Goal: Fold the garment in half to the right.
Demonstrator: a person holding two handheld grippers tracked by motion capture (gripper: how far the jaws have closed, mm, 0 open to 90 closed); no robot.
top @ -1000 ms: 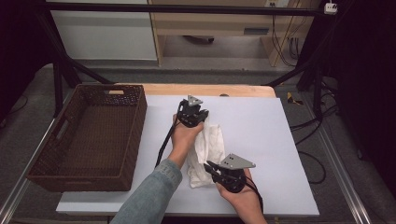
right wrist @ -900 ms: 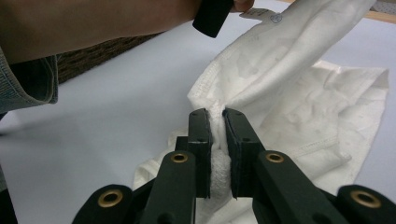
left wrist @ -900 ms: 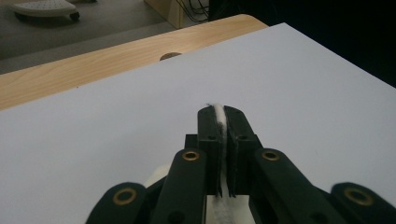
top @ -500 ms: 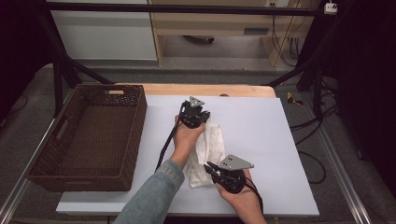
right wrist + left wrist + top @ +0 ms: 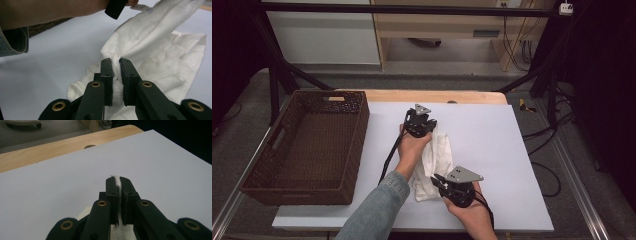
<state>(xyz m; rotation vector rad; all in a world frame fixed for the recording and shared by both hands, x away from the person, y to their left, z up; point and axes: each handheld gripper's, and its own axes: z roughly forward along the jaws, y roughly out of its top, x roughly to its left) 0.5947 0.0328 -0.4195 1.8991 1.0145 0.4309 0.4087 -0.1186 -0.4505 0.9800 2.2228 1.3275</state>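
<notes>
One illegible tag on white towel

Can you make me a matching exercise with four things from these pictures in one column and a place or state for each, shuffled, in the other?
Column one:
1. crumpled white cloth towel
2. dark brown woven wicker basket
3. left tongs
4. right tongs

Column two:
A. stands at the left edge of the white board
B. shut on a thin edge of the towel at its far end
C. lies stretched between the two hands
D. shut on a thick bunch of the towel at its near end

Pairs: 1-C, 2-A, 3-B, 4-D
</notes>
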